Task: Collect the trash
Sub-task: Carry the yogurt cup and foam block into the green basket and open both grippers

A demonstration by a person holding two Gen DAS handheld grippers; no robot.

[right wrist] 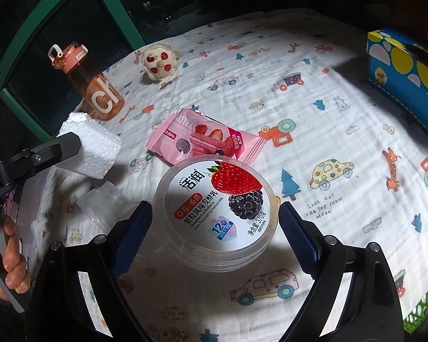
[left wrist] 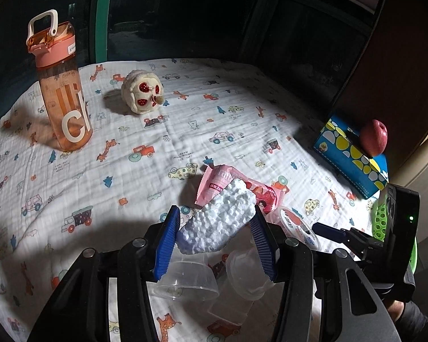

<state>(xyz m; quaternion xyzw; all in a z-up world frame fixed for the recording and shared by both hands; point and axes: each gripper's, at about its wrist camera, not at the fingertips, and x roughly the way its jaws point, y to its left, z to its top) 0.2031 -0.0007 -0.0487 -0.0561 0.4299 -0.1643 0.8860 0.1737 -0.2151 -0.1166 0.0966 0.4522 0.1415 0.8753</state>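
White polystyrene foam block (left wrist: 221,218) sits clamped between the blue pads of the left gripper (left wrist: 218,233) in the left wrist view, lifted above the printed cloth (left wrist: 157,131). Just beyond it, toward 1 o'clock, lies a pink snack wrapper (left wrist: 214,179), and at 3 o'clock a yogurt cup (left wrist: 298,225) with the right gripper's tip beside it. Clear plastic cups (left wrist: 191,279) lie beneath the jaws. An orange bottle (left wrist: 62,91) stands at 10 o'clock, a cream plush toy (left wrist: 142,91) at 11, and a blue box (left wrist: 348,154) with a red apple (left wrist: 373,138) on it at 3. In the right wrist view, the right gripper (right wrist: 215,222) is spread wide with the yogurt cup (right wrist: 216,213) between its blue pads; its jaws straddle the cup, and a gap shows on the right side, so nothing is gripped. The wrapper (right wrist: 199,139) touches the cup's far edge at 12 o'clock. At 9 o'clock the left gripper (right wrist: 57,148) carries the foam (right wrist: 94,145), a person's hand (right wrist: 11,259) on its handle.
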